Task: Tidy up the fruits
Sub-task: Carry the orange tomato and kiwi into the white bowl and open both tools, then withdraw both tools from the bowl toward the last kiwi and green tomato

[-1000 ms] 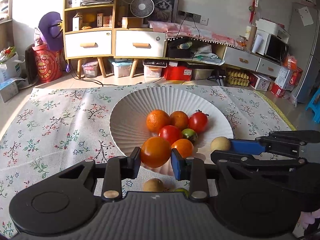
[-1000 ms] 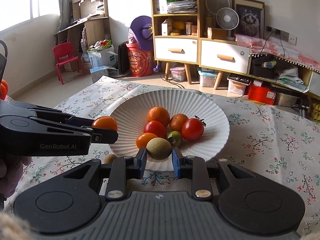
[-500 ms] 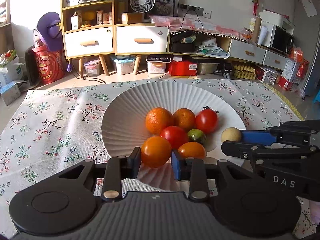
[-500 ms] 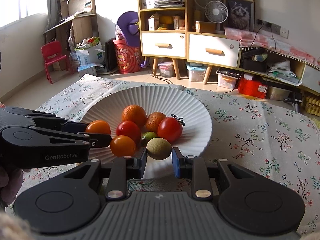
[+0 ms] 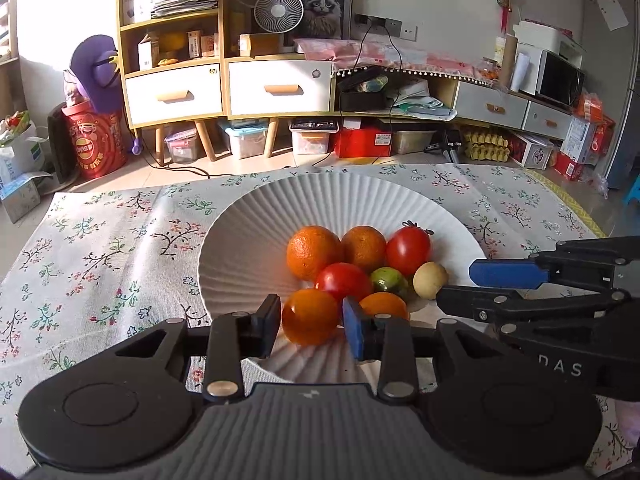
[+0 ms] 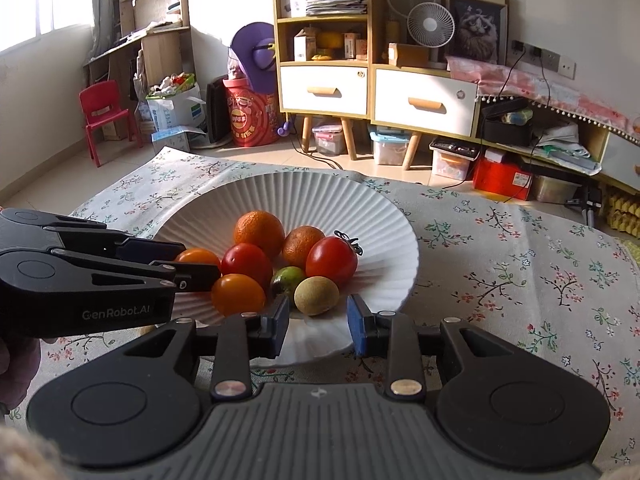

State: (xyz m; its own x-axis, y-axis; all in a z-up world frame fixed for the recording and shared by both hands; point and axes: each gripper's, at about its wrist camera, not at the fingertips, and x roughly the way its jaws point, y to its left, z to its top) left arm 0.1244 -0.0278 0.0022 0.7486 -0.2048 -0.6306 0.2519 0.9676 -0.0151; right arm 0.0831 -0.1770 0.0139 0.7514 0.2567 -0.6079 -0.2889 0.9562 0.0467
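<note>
Left fingers (image 5: pixel 267 325): jaws have just been opening; the orange fruit (image 5: pixel 310 322) sits between them on the plate, a sliver of gap on each side, so the pads no longer press it.
Right fingers (image 6: pixel 279 326): jaws have just been opening too; the tan fruit (image 6: pixel 316 295) lies just ahead of the tips, clear of both pads, resting on the plate.
Left gripper (image 5: pixel 310 326): low over the near rim of the plate; in the right wrist view it comes in from the left side.
Right gripper (image 6: pixel 318 328): at the near rim, beside the left one; in the left wrist view it comes in from the right.
Plate (image 5: pixel 280 208): white, ribbed, on a flowered cloth (image 5: pixel 100 240).
Fruit pile: two oranges (image 5: pixel 313 252) at the back, a red tomato (image 5: pixel 408 250) with stem to their right, another red tomato (image 5: pixel 343 282) in the middle, a green fruit (image 5: pixel 388 282) beside it, a small orange tomato (image 5: pixel 384 306) near the front.
Tan fruit, left wrist view: at the right edge of the pile, touching the green fruit.
Hand (image 6: pixel 18 360): partly seen behind the left gripper.
</note>
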